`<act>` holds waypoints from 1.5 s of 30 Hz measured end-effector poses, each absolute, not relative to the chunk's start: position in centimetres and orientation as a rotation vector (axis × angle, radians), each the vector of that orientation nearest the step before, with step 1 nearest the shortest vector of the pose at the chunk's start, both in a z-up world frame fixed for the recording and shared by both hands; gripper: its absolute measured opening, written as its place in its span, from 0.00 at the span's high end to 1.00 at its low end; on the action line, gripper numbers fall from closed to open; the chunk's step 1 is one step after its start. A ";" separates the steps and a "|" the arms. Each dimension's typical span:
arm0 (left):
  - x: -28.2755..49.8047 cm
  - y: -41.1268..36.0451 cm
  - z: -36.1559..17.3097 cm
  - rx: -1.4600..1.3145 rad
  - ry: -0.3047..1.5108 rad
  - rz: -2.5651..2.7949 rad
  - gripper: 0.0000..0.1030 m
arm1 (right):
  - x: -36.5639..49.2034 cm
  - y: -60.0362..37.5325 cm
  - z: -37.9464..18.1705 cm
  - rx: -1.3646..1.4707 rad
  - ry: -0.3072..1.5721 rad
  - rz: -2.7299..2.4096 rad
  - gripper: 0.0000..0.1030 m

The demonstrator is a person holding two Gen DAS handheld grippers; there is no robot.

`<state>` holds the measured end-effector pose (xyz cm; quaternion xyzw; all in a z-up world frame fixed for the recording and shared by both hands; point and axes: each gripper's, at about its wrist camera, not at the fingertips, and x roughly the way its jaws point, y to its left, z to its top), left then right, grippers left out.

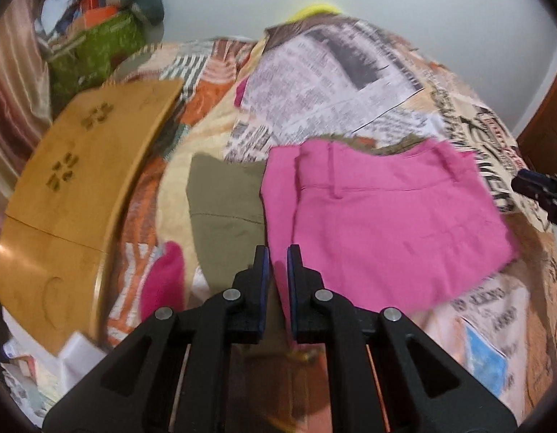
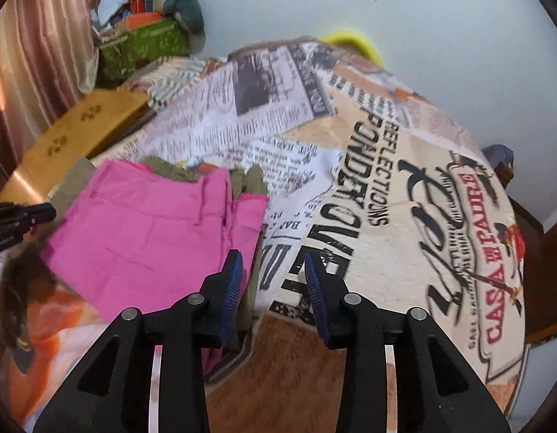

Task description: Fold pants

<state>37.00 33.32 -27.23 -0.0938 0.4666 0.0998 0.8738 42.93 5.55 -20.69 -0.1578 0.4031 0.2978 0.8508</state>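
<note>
Pink pants [image 1: 379,213] lie folded on the bed, waistband toward the far side; they also show in the right wrist view [image 2: 148,231]. My left gripper [image 1: 277,252] is at their near left corner, its jaws a narrow gap apart with pink cloth between them. My right gripper [image 2: 273,261] is open and empty, just right of the pants' near right edge. An olive garment [image 1: 227,209] lies under and left of the pink pants, and its edge shows in the right wrist view [image 2: 249,180].
The bed has a newspaper-print cover [image 2: 404,216]. A wooden lap table [image 1: 72,195] lies on the left. A bright pink cloth [image 1: 166,281] lies by it. A green bag [image 1: 94,50] and clutter sit at the back left by a curtain [image 2: 36,47].
</note>
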 end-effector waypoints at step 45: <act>1.6 11.4 1.4 -0.021 0.174 0.221 0.18 | 11.2 -7.5 -1.1 0.028 0.164 0.910 0.30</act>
